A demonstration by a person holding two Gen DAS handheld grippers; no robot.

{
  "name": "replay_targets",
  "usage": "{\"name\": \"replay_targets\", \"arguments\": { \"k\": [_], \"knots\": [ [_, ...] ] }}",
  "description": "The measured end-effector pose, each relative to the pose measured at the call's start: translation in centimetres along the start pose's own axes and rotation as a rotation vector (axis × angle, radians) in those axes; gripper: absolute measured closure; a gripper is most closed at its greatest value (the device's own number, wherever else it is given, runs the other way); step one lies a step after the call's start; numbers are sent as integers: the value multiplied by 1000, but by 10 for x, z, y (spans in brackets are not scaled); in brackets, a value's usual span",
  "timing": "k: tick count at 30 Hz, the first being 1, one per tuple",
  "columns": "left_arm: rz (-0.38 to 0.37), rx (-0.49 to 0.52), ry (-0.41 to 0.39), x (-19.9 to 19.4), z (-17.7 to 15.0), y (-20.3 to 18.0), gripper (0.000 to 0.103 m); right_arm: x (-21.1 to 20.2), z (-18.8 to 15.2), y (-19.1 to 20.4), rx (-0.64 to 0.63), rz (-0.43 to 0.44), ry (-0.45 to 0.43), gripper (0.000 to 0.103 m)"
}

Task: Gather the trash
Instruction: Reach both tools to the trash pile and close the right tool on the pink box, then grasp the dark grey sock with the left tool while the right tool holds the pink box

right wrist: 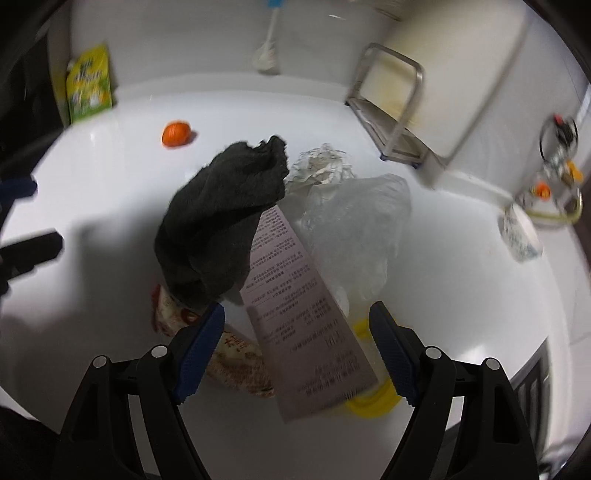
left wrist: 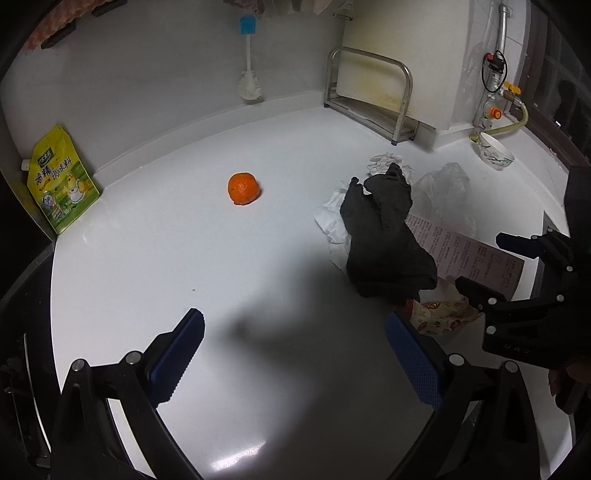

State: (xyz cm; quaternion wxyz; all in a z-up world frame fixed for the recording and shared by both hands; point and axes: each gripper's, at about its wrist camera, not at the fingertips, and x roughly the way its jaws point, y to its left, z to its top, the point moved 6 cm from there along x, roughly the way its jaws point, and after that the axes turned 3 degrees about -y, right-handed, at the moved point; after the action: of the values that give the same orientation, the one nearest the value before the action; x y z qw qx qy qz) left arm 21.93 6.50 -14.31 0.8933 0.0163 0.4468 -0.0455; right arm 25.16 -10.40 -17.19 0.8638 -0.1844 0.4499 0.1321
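I look across a glossy white surface [left wrist: 155,251] that curves up at the back into a white wall [left wrist: 147,74]. Light glares off it near me, and a broad dark shadow [left wrist: 288,295] falls across its middle. A blue-handled brush [left wrist: 248,62] hangs against the wall. In the far corner stands a steel rack [left wrist: 369,96] beside a yellowed white panel [left wrist: 369,81]. To the right, a metal pipe [left wrist: 501,44] with gas valves [left wrist: 509,90] and a yellow hose [left wrist: 513,123] runs down a tiled wall [left wrist: 517,22]. At far left, a yellow seasoning pouch [left wrist: 61,181] leans upright in the corner.
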Motion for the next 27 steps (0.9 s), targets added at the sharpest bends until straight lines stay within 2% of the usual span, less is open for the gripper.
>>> {"name": "replay_targets", "arguments": {
  "k": [7,9,15,20,27],
  "knots": [
    [-5,-7,11,9,0,6,6,25,-1,9,-116,-73,43,27],
    [-3,-5,11,11,1,6,6,28,-1,11,-123,-71,41,37],
    [-13,-6,11,15,4,6,6,24,3,12,-110,-44,23,49],
    [-36,-5,2,17,12,-1,6,6,11,9,-40,-10,-30,51],
    [-76,9,-23,22,26,-14,6,-25,20,-6,158,61,-127,51]
  ]
}}
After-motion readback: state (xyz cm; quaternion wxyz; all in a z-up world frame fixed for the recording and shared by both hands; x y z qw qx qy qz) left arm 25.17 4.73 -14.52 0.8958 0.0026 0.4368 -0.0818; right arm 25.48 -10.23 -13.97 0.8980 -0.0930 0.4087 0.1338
